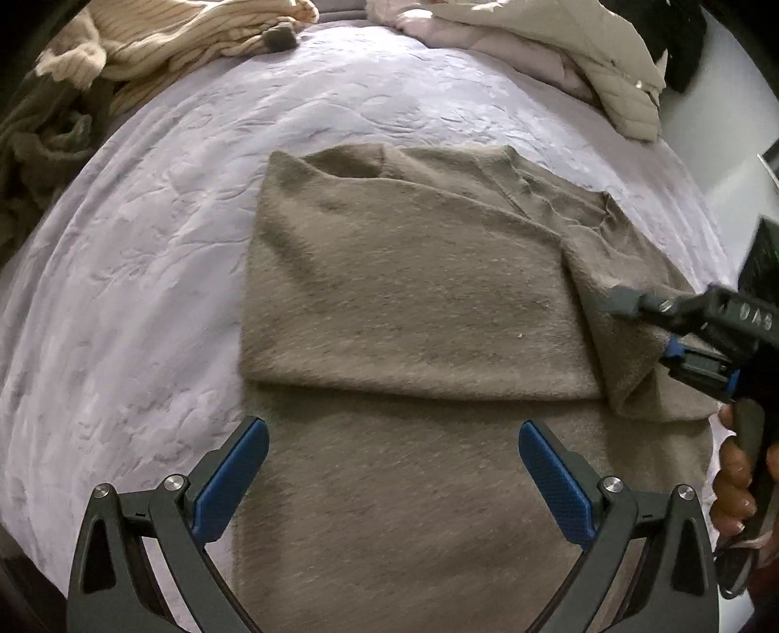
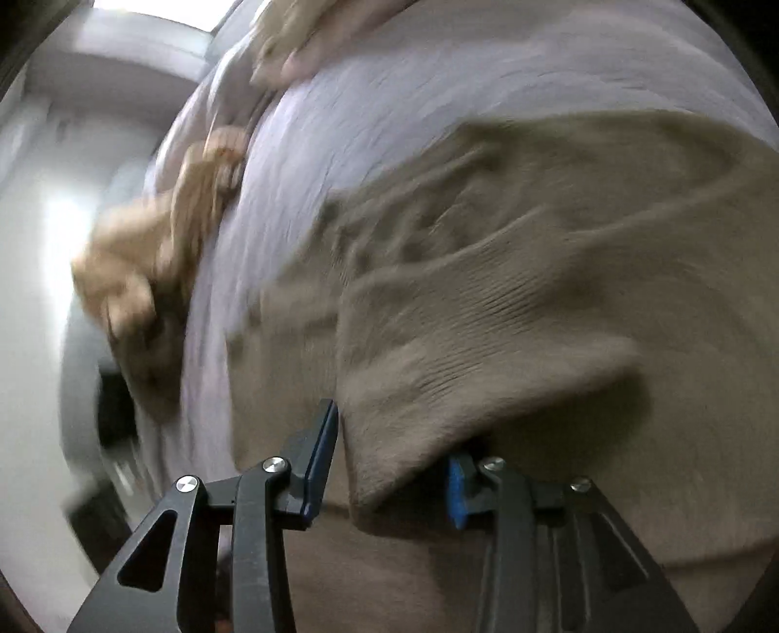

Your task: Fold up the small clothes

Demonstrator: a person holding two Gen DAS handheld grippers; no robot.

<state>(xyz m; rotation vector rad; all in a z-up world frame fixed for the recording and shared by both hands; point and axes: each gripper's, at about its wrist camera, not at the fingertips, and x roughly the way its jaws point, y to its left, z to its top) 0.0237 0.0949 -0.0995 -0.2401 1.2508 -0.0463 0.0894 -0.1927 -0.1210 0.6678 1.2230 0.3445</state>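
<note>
Lying partly folded on the lilac bed (image 1: 160, 204), the taupe sweater (image 1: 414, 292) has its right sleeve (image 2: 462, 350) draped between the right gripper (image 2: 389, 467) fingers, which stand apart around the cloth. The left gripper (image 1: 393, 467) hovers released over the near hem. Heaped clothes (image 1: 185, 44) line the far edge.
</note>
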